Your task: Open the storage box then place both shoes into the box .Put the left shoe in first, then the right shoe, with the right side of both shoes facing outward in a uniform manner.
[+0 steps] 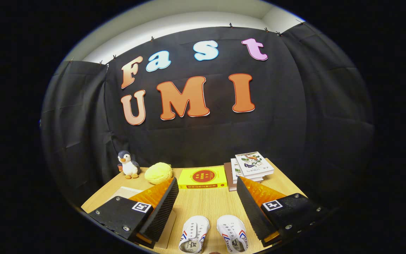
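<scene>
Two small white shoes with red and blue stripes stand side by side on the wooden table [206, 201], low between my fingers: the left one [194, 234] and the right one [232, 233], toes pointing away from me. My gripper [206, 183] hangs open above them with nothing between its fingers. A pale flat thing [127, 192], partly hidden under my left finger [159, 211], lies on the table; I cannot tell whether it is the storage box.
At the table's far edge stand a plush penguin [128, 164], a yellow fuzzy ball [158, 173], a yellow book [202, 177] and a stack of books [250, 167]. Black cloth walls the booth behind and on both sides.
</scene>
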`<move>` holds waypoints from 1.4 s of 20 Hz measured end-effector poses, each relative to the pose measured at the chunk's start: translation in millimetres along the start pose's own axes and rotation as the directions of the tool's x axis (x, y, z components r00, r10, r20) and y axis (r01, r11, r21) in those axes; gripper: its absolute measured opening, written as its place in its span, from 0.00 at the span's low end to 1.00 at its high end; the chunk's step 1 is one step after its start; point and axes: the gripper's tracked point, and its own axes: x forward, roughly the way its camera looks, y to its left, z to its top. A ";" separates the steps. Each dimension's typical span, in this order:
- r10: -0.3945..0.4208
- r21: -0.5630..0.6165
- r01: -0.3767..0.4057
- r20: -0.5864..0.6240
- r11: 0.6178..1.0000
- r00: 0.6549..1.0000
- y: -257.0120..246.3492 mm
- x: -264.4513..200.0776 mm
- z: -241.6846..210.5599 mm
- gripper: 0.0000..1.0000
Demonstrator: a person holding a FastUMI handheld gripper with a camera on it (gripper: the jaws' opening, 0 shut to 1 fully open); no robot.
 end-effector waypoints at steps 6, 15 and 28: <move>0.003 0.007 -0.003 -0.019 1.000 1.000 -2.8 2.6 -4.9 0.99; 0.007 -0.007 -0.007 -0.022 1.000 1.000 -4.4 3.8 -5.4 0.99; 0.027 0.025 -0.025 -0.063 0.999 0.998 -0.9 4.9 -27.6 0.98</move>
